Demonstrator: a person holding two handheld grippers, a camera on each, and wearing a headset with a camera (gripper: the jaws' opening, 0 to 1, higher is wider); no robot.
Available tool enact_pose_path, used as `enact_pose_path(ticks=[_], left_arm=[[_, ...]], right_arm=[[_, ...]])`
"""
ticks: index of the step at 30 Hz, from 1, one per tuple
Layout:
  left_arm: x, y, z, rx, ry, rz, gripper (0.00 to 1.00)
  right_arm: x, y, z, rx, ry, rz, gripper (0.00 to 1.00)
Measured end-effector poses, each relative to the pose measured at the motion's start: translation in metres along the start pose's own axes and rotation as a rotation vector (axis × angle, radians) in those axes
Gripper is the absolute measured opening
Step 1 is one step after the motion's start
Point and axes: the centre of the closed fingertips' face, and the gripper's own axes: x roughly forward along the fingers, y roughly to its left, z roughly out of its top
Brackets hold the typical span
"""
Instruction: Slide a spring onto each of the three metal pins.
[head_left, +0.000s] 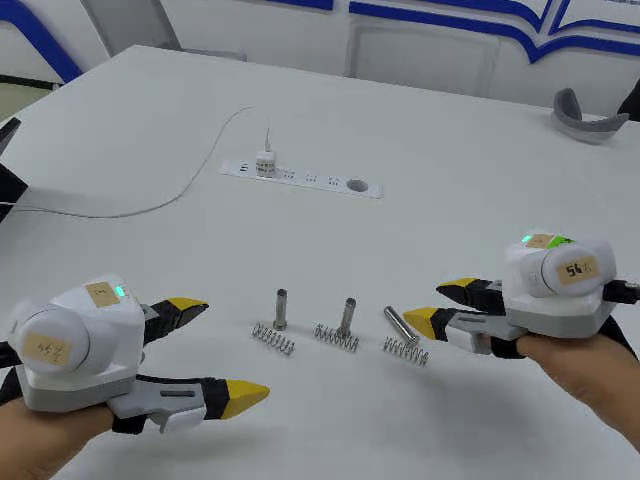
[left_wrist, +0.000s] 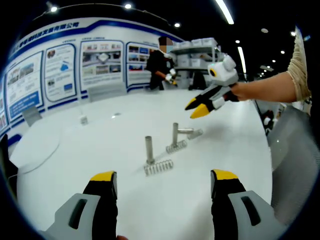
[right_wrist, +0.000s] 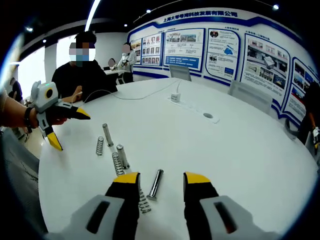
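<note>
Three metal pins sit in a row on the white surface (head_left: 150, 130), between the two grippers. The left pin (head_left: 281, 308) and middle pin (head_left: 347, 317) stand upright, and the right pin (head_left: 401, 326) lies on its side. A spring lies just beside each pin (flat on the surface, toward the person): left spring (head_left: 273, 339), middle spring (head_left: 336, 338), right spring (head_left: 405, 350). The left gripper (head_left: 215, 350) is held left of the row, fingers spread wide and empty. The right gripper (head_left: 440, 305) is near the lying pin, fingers also spread, holding nothing. Farther back lies a power strip (head_left: 300, 177).
</note>
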Motion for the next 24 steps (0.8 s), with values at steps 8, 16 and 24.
enact_pose_path(ticks=[8,16,24], left_arm=[[0.001,0.000,0.000,-0.002,0.000,0.000,0.78],[0.001,0.001,-0.001,-0.006,-0.001,-0.001,0.77],[0.002,0.000,-0.001,-0.011,-0.004,-0.003,0.77]], right_arm=[[0.019,0.001,-0.004,0.011,0.061,-0.017,0.29],[0.033,0.002,-0.008,0.010,0.115,-0.031,0.26],[0.045,0.004,-0.013,0.007,0.167,-0.035,0.20]])
